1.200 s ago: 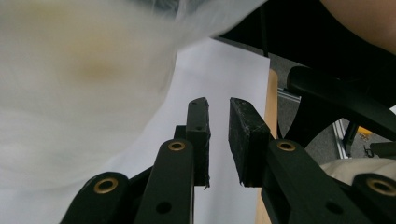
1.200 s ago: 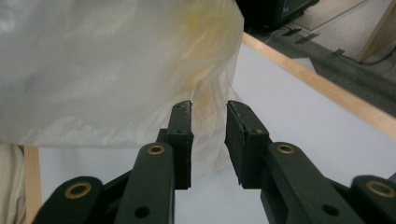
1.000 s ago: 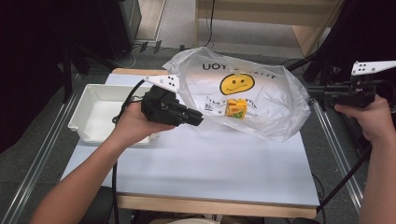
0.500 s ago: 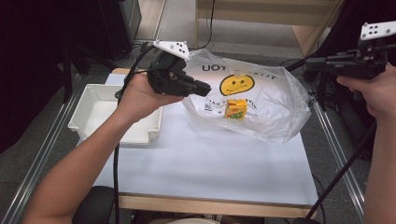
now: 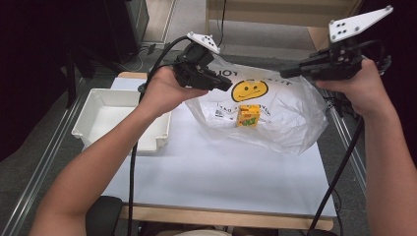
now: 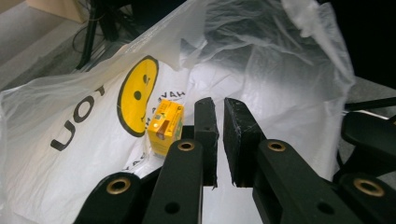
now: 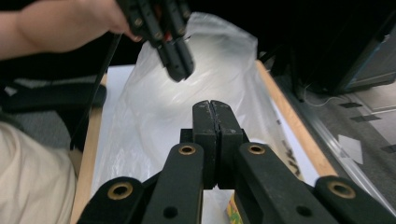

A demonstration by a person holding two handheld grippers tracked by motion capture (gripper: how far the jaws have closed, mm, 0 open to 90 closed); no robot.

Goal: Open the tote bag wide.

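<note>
A clear plastic bag [image 5: 290, 118] with a yellow smiley print lies on the white table, and a small orange juice box [image 5: 248, 115] stands inside it. My left gripper [image 5: 227, 86] hovers at the bag's upper left. Its jaws have just been closing, and only a narrow slit is left, with thin film [image 6: 70, 107] at the tips. The juice box [image 6: 166, 126] sits just left of them. My right gripper [image 5: 284, 74] is raised at the bag's upper right. Its jaws [image 7: 211, 105] are pressed together on the bag's rim [image 7: 210, 60].
A white tray [image 5: 81, 128] stands at the table's left, beside the bag. The bare white tabletop [image 5: 221, 172] stretches toward the front edge. Black cables trail from both grippers, and metal rails run along both sides of the table.
Both hands have risen. The right gripper swung up and inward over the bag's right side. The left gripper climbed from the bag's left edge toward its top. Both pairs of jaws narrowed.
</note>
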